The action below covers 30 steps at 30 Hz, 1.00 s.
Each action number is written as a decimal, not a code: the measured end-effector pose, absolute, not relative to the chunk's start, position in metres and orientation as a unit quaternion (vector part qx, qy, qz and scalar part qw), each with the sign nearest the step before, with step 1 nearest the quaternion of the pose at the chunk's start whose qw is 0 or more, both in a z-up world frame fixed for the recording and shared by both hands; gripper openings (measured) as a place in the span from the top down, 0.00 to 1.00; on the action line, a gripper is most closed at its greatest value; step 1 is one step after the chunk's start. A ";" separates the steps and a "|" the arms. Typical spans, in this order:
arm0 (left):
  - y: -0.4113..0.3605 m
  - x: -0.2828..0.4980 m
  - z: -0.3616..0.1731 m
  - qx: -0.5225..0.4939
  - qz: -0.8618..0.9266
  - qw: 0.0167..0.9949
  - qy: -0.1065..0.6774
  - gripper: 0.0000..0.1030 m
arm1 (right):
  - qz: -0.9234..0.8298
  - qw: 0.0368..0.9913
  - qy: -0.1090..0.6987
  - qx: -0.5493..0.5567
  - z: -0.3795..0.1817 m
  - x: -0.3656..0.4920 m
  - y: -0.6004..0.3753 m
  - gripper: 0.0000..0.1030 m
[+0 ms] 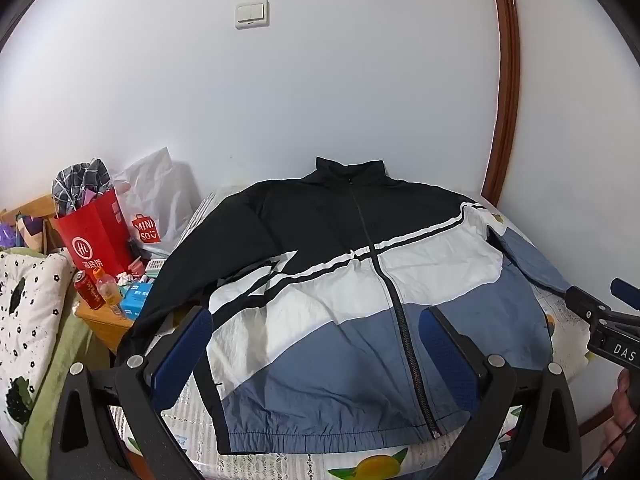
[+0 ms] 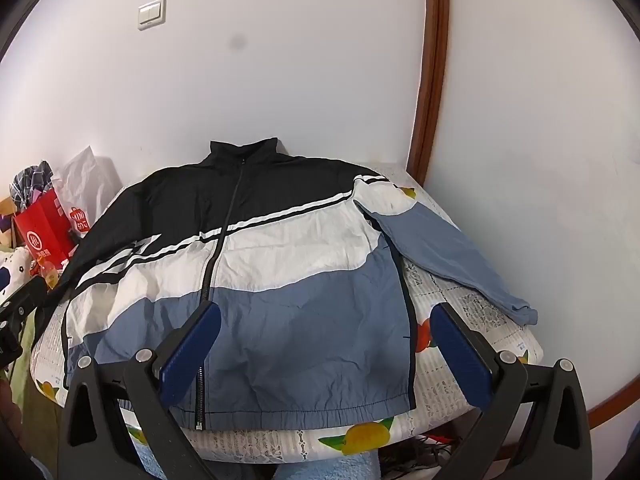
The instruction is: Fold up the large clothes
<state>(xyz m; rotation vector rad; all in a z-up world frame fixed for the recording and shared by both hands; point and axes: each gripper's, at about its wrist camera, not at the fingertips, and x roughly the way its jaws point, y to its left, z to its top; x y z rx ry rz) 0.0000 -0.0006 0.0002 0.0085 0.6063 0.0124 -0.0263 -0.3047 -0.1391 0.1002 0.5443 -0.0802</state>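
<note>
Your left gripper [image 1: 316, 334] and right gripper [image 2: 328, 330] both have jaws wide apart, holding nothing, tilted downward above the jacket [image 2: 256, 280] spread flat on the bed [image 2: 460, 300].

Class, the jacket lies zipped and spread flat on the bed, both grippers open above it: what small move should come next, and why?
Probably lower the right gripper onto the blue sleeve, which sticks out sideways from the jacket; it likely folds in first.
</note>
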 end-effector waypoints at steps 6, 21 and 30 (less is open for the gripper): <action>0.000 0.000 0.001 0.004 0.008 0.954 0.299 0.00 | -0.040 0.961 0.267 0.051 -0.140 -0.029 -0.305 0.00; 0.000 0.001 0.009 0.002 0.008 0.956 0.294 0.00 | -0.040 0.963 0.264 0.049 -0.135 -0.030 -0.304 0.00; 0.002 0.000 0.012 -0.001 0.009 0.957 0.291 0.00 | -0.039 0.963 0.263 0.050 -0.135 -0.030 -0.304 0.00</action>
